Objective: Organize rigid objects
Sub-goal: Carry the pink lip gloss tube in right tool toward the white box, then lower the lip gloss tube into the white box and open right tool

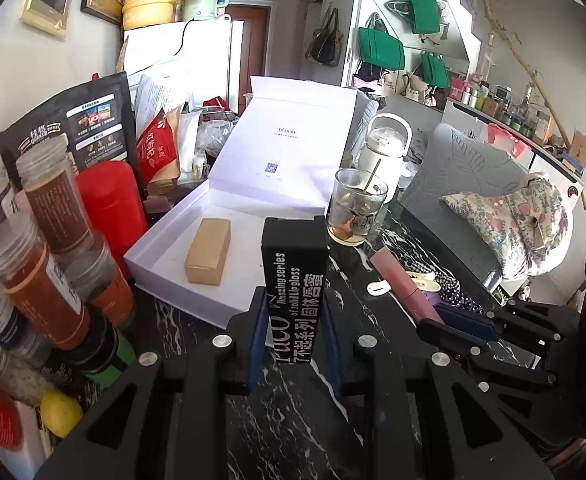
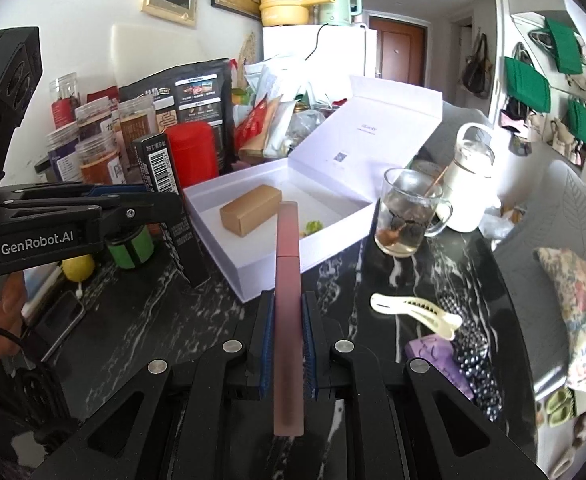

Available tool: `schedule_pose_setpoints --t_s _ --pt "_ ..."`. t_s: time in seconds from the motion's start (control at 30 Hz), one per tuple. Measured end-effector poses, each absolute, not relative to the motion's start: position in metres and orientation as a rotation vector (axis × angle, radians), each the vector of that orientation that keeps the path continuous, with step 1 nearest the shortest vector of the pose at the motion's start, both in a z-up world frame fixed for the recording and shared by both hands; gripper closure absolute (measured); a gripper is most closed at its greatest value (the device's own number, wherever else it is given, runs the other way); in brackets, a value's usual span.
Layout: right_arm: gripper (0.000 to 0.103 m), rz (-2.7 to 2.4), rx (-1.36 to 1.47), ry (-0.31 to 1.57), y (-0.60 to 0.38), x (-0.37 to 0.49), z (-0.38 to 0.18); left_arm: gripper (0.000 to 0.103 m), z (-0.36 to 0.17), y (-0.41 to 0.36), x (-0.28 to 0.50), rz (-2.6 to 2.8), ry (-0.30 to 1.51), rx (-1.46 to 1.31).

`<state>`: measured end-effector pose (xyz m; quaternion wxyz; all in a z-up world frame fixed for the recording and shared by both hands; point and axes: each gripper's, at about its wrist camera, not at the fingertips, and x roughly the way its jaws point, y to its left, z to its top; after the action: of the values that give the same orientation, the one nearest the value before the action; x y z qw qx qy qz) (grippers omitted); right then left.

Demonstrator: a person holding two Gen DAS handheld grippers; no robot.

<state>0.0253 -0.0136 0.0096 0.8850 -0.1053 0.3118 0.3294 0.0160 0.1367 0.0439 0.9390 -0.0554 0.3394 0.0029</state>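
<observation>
Over the dark marbled tabletop (image 1: 293,420), near its front edge, I am carrying one item in each hand toward the open white box (image 2: 253,276) that sits toward the back of the surface. My left gripper (image 1: 293,320) is clamping the black lip-gloss carton (image 1: 295,280) between its blue pads, with the carton standing upright and its top rising above the box's near wall. My right gripper (image 2: 287,344) is pinching the slim pink tube (image 2: 287,300), jaws nearly together, and the tube is pointing forward along the fingers toward the box's near corner. Inside the box a tan carton (image 2: 251,210) is already lying toward the left side, so I judge the sorting is under way with both of these items not yet placed. A glass mug (image 2: 409,212) with a stirrer is standing just beside the box's right wall, and a white hair clip (image 2: 413,312) is lying on the tabletop to my right. Next I am needing to bring each item over the near wall and lower it onto the bare floor beside the tan carton, keeping the tube clear of the mug, before letting the jaws part.
</observation>
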Motion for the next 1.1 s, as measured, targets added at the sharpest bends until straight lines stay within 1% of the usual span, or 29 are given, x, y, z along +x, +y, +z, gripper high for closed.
schedule_pose_setpoints --t_s 0.23,0.67,1.1 --pt "0.09 0.689 -0.221 0.646 -0.004 0.048 0.012 0.078 0.05 0.142 0.037 0.005 0.684 -0.099" --pt "0.09 0.688 -0.216 0.635 0.018 0.091 0.015 0.078 0.041 0.175 0.082 0.028 0.702 -0.139" --pt "0.09 0.712 -0.174 0.65 0.046 0.127 0.011 0.078 0.02 0.206 0.114 0.088 0.776 -0.103"
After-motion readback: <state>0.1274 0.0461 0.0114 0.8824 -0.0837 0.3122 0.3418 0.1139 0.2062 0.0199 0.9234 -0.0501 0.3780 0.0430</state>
